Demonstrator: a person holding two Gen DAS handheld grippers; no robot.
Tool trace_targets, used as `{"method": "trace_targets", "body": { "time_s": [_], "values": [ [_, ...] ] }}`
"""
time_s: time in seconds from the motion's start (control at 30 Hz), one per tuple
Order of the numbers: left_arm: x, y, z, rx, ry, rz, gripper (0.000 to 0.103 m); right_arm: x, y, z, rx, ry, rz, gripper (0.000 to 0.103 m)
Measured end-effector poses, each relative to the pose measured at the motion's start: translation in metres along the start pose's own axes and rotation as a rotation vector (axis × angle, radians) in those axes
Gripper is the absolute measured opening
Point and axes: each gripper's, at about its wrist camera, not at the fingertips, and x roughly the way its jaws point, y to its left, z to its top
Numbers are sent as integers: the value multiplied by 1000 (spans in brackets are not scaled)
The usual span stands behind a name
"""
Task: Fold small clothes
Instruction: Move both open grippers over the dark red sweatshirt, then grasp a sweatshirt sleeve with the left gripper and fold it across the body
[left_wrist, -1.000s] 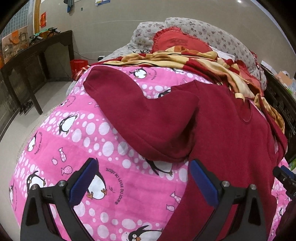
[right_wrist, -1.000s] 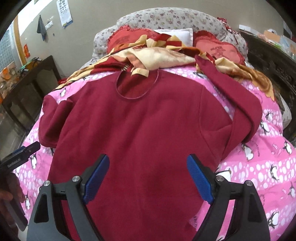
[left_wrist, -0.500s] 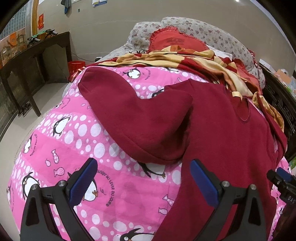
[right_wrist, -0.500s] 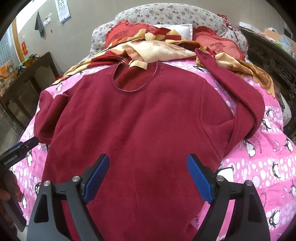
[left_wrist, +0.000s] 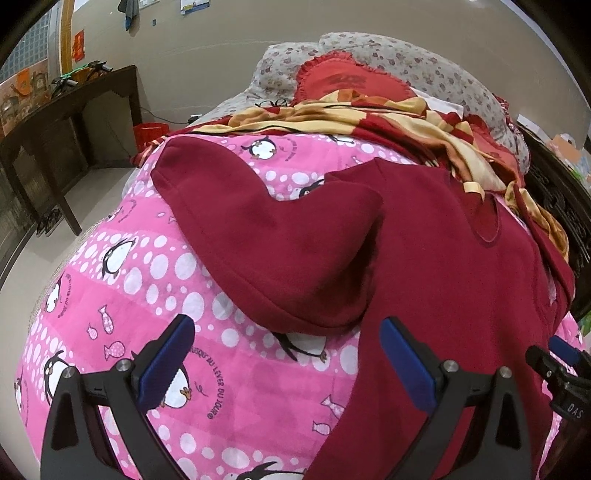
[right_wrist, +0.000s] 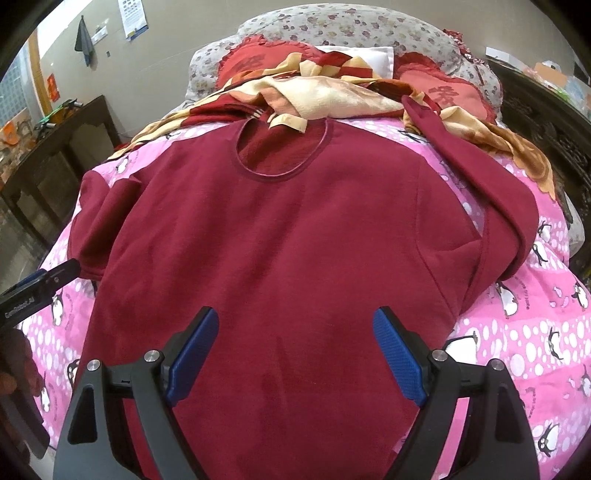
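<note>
The sweater (right_wrist: 280, 236) lies flat, front up, on the pink quilt (right_wrist: 535, 343), collar at 12 o'clock under a yellow blanket (right_wrist: 325, 96). The right gripper (right_wrist: 291, 350) hangs over its hem, jaws wide and empty. The left gripper (left_wrist: 286, 360), also wide, hovers by the sleeve (left_wrist: 266, 236), which points to 10 o'clock.

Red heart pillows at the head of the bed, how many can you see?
2. One pillow lies on the left, one pillow on the right, both partly under the striped blanket. More may be hidden beneath it.
</note>
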Motion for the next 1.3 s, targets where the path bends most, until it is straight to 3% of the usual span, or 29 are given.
{"method": "trace_targets", "body": {
  "time_s": [0.6, 0.9, 1.07, 1.3],
  "values": [
    [10, 31, 14, -49, 9, 22, 102, 15, 13, 1, -20, 44, 25, 99],
    [39, 122, 61, -310, 1, 47, 99, 21, 9, -1, 0, 71, 31, 99],
    [77, 166, 88, -478, 34, -20, 95, 22, 13, -1, -15, 80, 27, 99],
    [115, 177, 107, -505, 47, -14, 94, 28, 19, -3, -31, 109, 30, 99]
  ]
}}
